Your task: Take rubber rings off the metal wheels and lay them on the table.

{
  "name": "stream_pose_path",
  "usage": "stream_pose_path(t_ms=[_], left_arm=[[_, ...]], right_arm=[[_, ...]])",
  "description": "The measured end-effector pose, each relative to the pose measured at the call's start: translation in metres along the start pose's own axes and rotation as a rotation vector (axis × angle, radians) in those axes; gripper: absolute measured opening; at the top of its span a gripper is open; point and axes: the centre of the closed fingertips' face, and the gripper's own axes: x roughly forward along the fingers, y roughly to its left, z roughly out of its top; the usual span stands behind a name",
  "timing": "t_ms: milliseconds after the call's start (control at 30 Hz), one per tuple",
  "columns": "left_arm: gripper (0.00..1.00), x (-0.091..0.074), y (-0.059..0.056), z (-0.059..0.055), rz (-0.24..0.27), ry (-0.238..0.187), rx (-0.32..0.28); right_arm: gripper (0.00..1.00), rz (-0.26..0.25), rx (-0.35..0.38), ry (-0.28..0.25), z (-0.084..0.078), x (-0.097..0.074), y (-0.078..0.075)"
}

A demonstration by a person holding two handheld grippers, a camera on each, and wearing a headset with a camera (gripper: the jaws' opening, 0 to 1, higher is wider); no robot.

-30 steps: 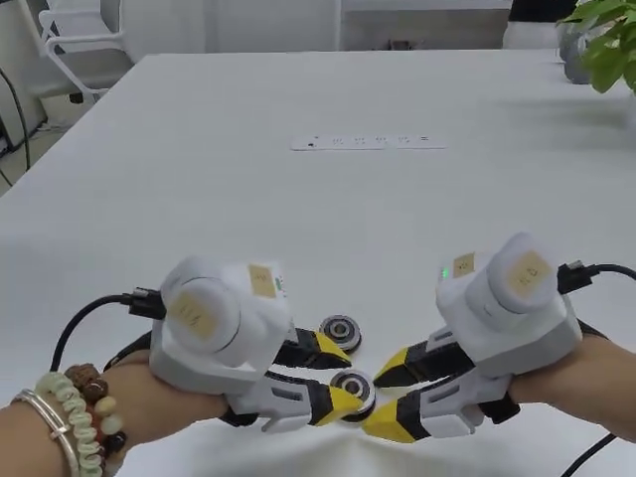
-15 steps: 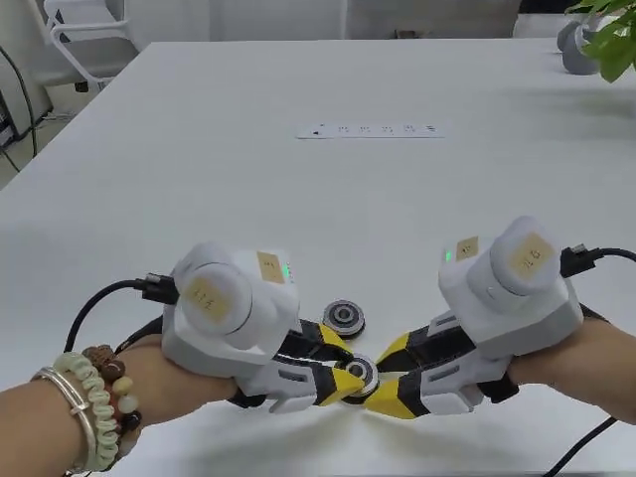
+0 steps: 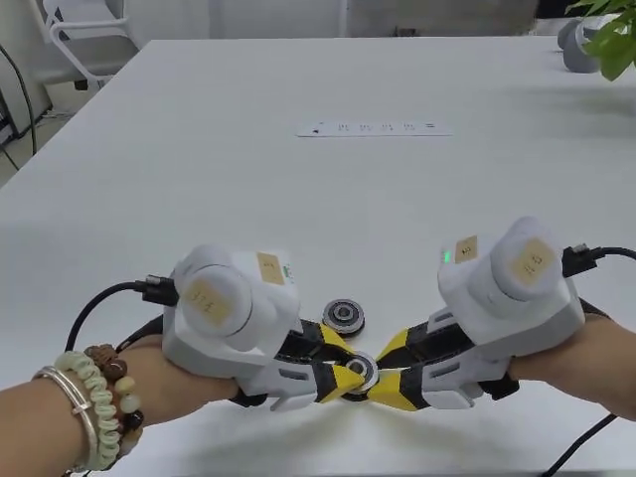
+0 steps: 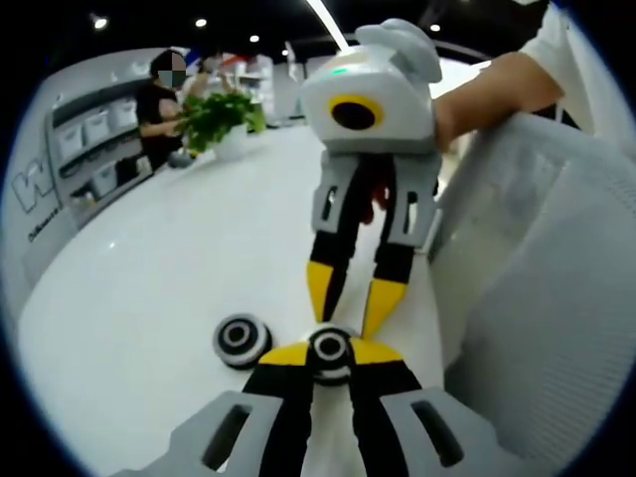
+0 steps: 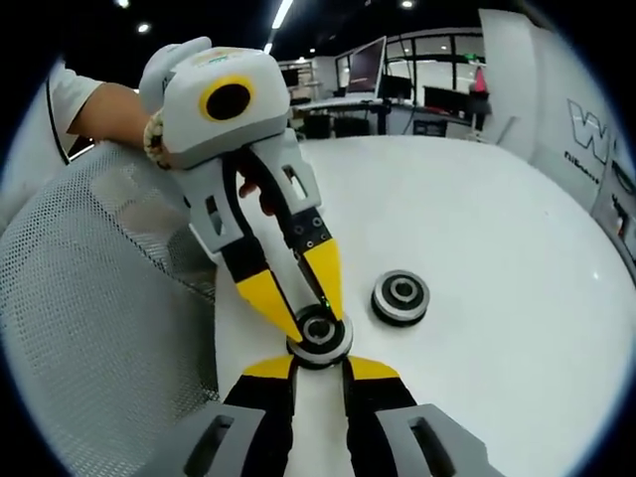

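A small metal wheel with a black rubber ring [image 3: 359, 371] is held just above the table's near edge, between both grippers. My left gripper [image 3: 345, 368] comes in from the left and is shut on the wheel [image 4: 330, 346]. From the right, my right gripper [image 3: 384, 372] has its yellow tips pinched on the rubber ring at the wheel's rim [image 5: 320, 335]. In the left gripper view the right gripper [image 4: 348, 298] points down at the wheel. A second wheel [image 3: 343, 315] with its ring on lies flat on the table just beyond, also seen in the gripper views [image 4: 242, 340] [image 5: 400, 296].
The white table [image 3: 298, 219] stretches away bare, with a flush socket strip [image 3: 373, 128] near its middle. A potted plant [image 3: 606, 35] stands at the far right corner and an office chair [image 3: 75, 30] at the far left. Cables trail from both grippers.
The right gripper has closed in from the right and its tips now pinch the wheel's rim. The left gripper keeps its hold. The head camera has tilted slightly.
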Motion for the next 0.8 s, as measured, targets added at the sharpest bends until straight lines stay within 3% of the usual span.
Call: stream_pose_path(t_ms=[67, 167, 533, 633, 800], left_arm=[[0.14, 0.000, 0.000, 0.000, 0.000, -0.002, 0.000], [0.14, 0.000, 0.000, 0.000, 0.001, -0.002, -0.001], [0.14, 0.001, 0.002, 0.000, 0.010, -0.005, 0.002], [0.14, 0.001, 0.003, 0.000, 0.013, -0.007, -0.002], [0.14, 0.001, 0.004, 0.000, 0.015, -0.008, -0.003]], right_arm=[[0.09, -0.007, -0.040, 0.041, -0.006, -0.002, -0.003], [0.06, -0.011, 0.002, 0.020, -0.005, -0.001, -0.004], [0.00, -0.047, -0.024, 0.035, -0.004, -0.003, -0.009], [0.00, -0.057, 0.006, 0.030, -0.003, -0.004, -0.012], [0.00, -0.055, 0.132, 0.011, -0.004, -0.004, -0.015]])
